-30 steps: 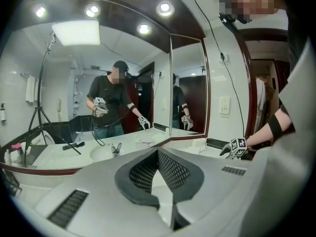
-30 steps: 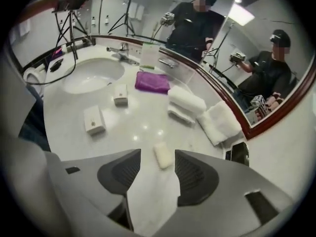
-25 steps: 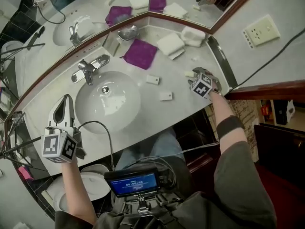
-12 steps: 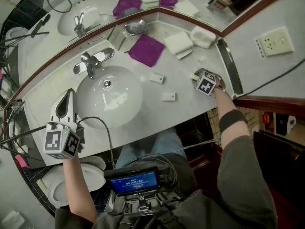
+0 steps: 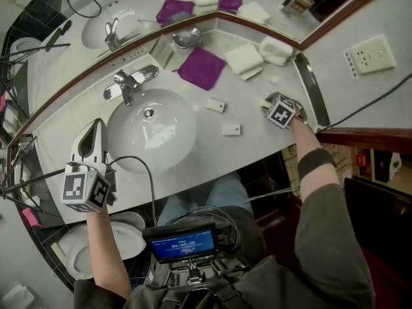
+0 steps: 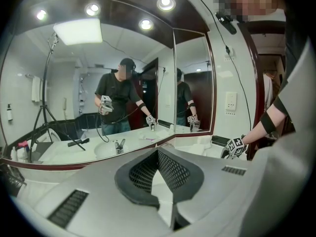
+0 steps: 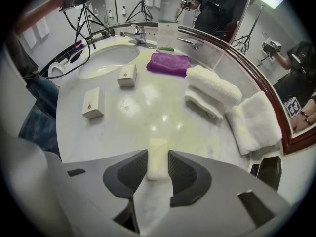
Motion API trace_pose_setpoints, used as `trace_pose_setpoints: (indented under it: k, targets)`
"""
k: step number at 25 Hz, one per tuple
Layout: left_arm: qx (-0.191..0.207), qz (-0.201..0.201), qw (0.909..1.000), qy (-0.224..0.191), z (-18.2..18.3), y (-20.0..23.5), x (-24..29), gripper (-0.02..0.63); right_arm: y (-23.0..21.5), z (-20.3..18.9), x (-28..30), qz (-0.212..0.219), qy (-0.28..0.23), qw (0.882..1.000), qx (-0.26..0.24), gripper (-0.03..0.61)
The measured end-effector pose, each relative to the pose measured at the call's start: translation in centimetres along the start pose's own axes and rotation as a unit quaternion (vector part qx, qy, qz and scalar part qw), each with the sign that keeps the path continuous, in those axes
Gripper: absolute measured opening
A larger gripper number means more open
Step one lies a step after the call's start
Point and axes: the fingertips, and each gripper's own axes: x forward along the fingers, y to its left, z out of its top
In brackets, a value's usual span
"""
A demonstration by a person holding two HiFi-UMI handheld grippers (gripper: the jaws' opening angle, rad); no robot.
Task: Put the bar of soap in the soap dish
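While the grasp is settling, left claw (image 5: 95,124): closed on nothing, held over the near left edge of the tabletop (image 5: 212,152) beside the basin (image 5: 129,140). It has no part in this step and does best keeping out of the way.

Soap dish (image 5: 187,39): a shiny metal dish in the back corner of the tabletop, well apart from the soap. It looks empty, so the bar can go straight in.

Way across: the purple cloth (image 5: 203,67) and the folded white towels (image 5: 244,60) lie between the soap and the dish. The bar should come straight up and clear of them before it travels, rather than being dragged over the marble.

Right claw (image 7: 158,152): it points steeply down at the right end of the tabletop. Its jaws have just been closing and now press on the two long sides of the bar. The squeeze wants to be firm but no harder, since a smooth bar can probably slip out forwards under too much pressure. A level wrist on the way over would help too.

Bar of soap (image 7: 157,144): a pale cream block with rounded corners, lying flat on the tabletop. Its long axis runs along the jaws, most of it sits between the pads, and the far end pokes out beyond the tips. The surface looks smooth and unmarked.
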Motion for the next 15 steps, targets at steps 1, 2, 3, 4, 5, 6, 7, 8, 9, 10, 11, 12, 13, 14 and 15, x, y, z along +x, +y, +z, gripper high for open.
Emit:
trace_pose_setpoints:
  k: [1, 2, 3, 4, 5, 6, 7, 8, 9, 10, 11, 12, 13, 14, 15]
  targets:
    - [0.0, 0.0, 1.0, 0.0, 0.0, 0.1, -0.1, 0.0, 0.0, 0.4, -0.3, -0.002, -0.007, 1.0, 0.006, 0.147]
    - [0.0, -0.001, 1.0, 0.001, -0.1, 0.1, -0.1, 0.0, -0.1, 0.9, -0.6, -0.004, -0.015, 1.0, 0.013, 0.147]
    - [0.0, -0.002, 1.0, 0.001, -0.1, 0.1, -0.2, 0.0, -0.1, 1.4, -1.0, -0.006, -0.024, 1.0, 0.018, 0.147]
    - [0.0, -0.003, 1.0, 0.0, -0.1, 0.1, -0.3, 0.0, -0.2, 2.0, -1.4, -0.01, -0.034, 0.999, 0.022, 0.147]
    - [0.0, -0.005, 1.0, 0.0, -0.2, 0.1, -0.4, 0.0, -0.2, 2.6, -1.8, -0.014, -0.044, 0.999, 0.025, 0.147]
    - [0.0, -0.006, 1.0, 0.0, -0.2, 0.2, -0.5, 0.0, -0.2, 3.4, -2.4, -0.018, -0.056, 0.998, 0.028, 0.147]
    - [0.0, -0.006, 1.0, -0.001, -0.3, 0.2, -0.5, 0.0, -0.2, 4.3, -3.0, -0.023, -0.07, 0.997, 0.031, 0.147]
    - [-0.001, -0.007, 1.0, -0.001, -0.3, 0.3, -0.6, 0.0, -0.2, 5.3, -3.6, -0.029, -0.084, 0.996, 0.033, 0.147]
    - [-0.001, -0.007, 1.0, -0.002, -0.4, 0.4, -0.7, 0.0, -0.2, 6.3, -4.3, -0.034, -0.098, 0.994, 0.035, 0.147]
    - [-0.001, -0.008, 1.0, -0.001, -0.5, 0.4, -0.7, 0.0, -0.2, 7.3, -5.0, -0.04, -0.113, 0.992, 0.037, 0.147]
    - [-0.001, -0.009, 1.0, -0.001, -0.6, 0.5, -0.8, 0.0, -0.1, 8.3, -5.7, -0.045, -0.13, 0.99, 0.041, 0.147]
    - [-0.001, -0.009, 1.0, -0.003, -0.7, 0.6, -0.8, 0.0, 0.1, 9.3, -6.5, -0.05, -0.147, 0.987, 0.045, 0.147]
    - [-0.003, -0.009, 0.9999, -0.006, -0.8, 0.7, -0.9, 0.0, 0.3, 10.4, -7.4, -0.054, -0.164, 0.984, 0.05, 0.147]
    - [-0.004, -0.009, 0.9999, -0.007, -0.9, 0.8, -1.1, 0.0, 0.6, 11.5, -8.2, -0.058, -0.181, 0.98, 0.055, 0.147]
    - [-0.005, -0.009, 0.9999, -0.008, -0.9, 0.9, -1.2, 0.0, 1.0, 12.5, -9.0, -0.061, -0.197, 0.977, 0.058, 0.147]
